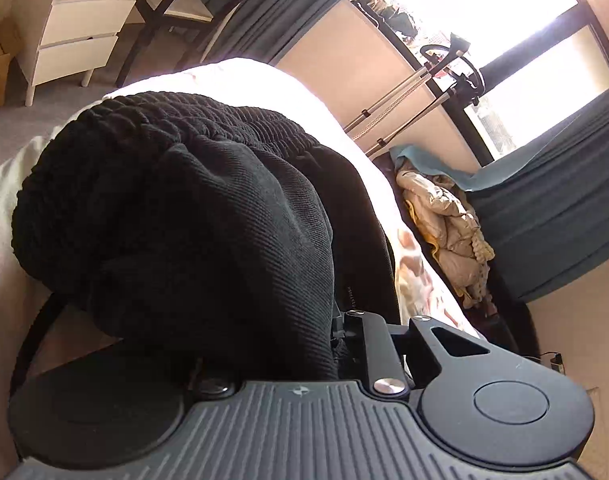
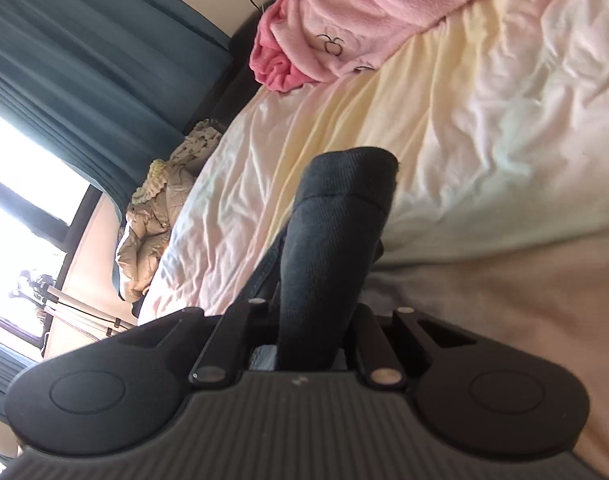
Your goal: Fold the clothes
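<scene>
A black ribbed garment (image 1: pixel 176 208) with a gathered elastic waistband fills the left wrist view and hangs over my left gripper (image 1: pixel 336 344), which is shut on its cloth; the fingertips are hidden under the fabric. In the right wrist view my right gripper (image 2: pixel 324 280) is shut on a hemmed end of the same black garment (image 2: pixel 336 224), which stands up between the fingers above the bed (image 2: pixel 484 120). The garment is lifted off the pale wrinkled sheet.
A pink fleece garment (image 2: pixel 344 28) lies heaped at the bed's far end. A beige padded jacket (image 2: pixel 152 236) lies between bed and teal curtains (image 2: pixel 84 60), and also shows in the left view (image 1: pixel 444 220). White drawers (image 1: pixel 80 36) and a drying rack (image 1: pixel 416 88) stand beyond.
</scene>
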The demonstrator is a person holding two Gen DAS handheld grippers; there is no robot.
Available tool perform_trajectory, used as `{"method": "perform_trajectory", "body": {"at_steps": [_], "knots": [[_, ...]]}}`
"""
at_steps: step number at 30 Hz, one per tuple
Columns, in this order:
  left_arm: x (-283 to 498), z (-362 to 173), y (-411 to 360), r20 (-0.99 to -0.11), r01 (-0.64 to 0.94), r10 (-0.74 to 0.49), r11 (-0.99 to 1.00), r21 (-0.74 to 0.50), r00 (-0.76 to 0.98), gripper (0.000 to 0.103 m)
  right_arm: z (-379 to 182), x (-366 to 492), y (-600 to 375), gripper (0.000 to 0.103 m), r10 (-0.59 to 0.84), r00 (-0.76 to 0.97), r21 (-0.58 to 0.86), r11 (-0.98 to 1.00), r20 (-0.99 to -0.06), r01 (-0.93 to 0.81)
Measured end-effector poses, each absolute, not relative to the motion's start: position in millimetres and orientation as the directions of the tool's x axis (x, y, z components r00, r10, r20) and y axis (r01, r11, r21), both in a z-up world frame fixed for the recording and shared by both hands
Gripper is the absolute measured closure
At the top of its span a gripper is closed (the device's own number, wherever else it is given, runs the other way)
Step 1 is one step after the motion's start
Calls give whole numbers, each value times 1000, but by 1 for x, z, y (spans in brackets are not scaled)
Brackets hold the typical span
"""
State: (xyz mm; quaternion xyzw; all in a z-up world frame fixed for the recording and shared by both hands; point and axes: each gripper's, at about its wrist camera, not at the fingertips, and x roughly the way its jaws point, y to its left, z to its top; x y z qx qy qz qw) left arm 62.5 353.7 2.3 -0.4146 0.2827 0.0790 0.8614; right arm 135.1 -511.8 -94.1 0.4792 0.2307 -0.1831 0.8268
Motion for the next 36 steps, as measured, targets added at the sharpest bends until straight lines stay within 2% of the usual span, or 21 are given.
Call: {"method": "perform_trajectory", "body": {"at_steps": [2, 4, 7, 8, 12, 15, 18, 21, 24, 29, 33, 36], "knots": [[56, 0, 349, -560, -378, -84, 655, -655, 824, 78, -104, 126, -511, 93, -84, 804, 685, 475, -589, 552], [49, -3, 345, -568, -386, -70, 665, -640, 820, 73, -110, 121, -512, 93, -81, 810, 688, 483, -581, 542], [39, -7, 339, -578, -397, -49, 680, -616, 815, 53, -121, 115, -510, 93, -75, 823, 690, 505, -564, 519], [36, -8, 336, -581, -401, -41, 685, -609, 813, 51, -126, 112, -510, 92, -71, 826, 695, 503, -559, 514], [14, 10, 321, -589, -403, 19, 747, -528, 808, 28, -150, 102, -517, 91, -45, 837, 757, 403, -545, 514], [-9, 35, 303, -566, -410, 116, 806, -426, 816, 28, -154, 103, -520, 91, -35, 846, 782, 364, -532, 507], [-34, 50, 279, -485, -421, 220, 835, -355, 846, 22, -153, 107, -520, 91, -30, 841, 763, 405, -540, 504], [-36, 63, 244, -431, -384, 245, 882, -274, 869, 22, -159, 107, -524, 91, -14, 848, 783, 375, -530, 496], [-15, 64, 210, -425, -321, 185, 907, -274, 886, 20, -167, 103, -529, 91, 5, 866, 833, 278, -499, 478], [20, 61, 151, -422, -211, 84, 941, -264, 903, 18, -165, 100, -529, 91, 10, 869, 842, 254, -495, 476], [53, 34, 109, -465, -121, -40, 943, -310, 884, 18, -170, 97, -531, 90, 18, 881, 864, 205, -472, 459], [66, 15, 87, -492, -82, -78, 952, -295, 867, 18, -174, 95, -534, 90, 25, 888, 877, 176, -459, 448]]}}
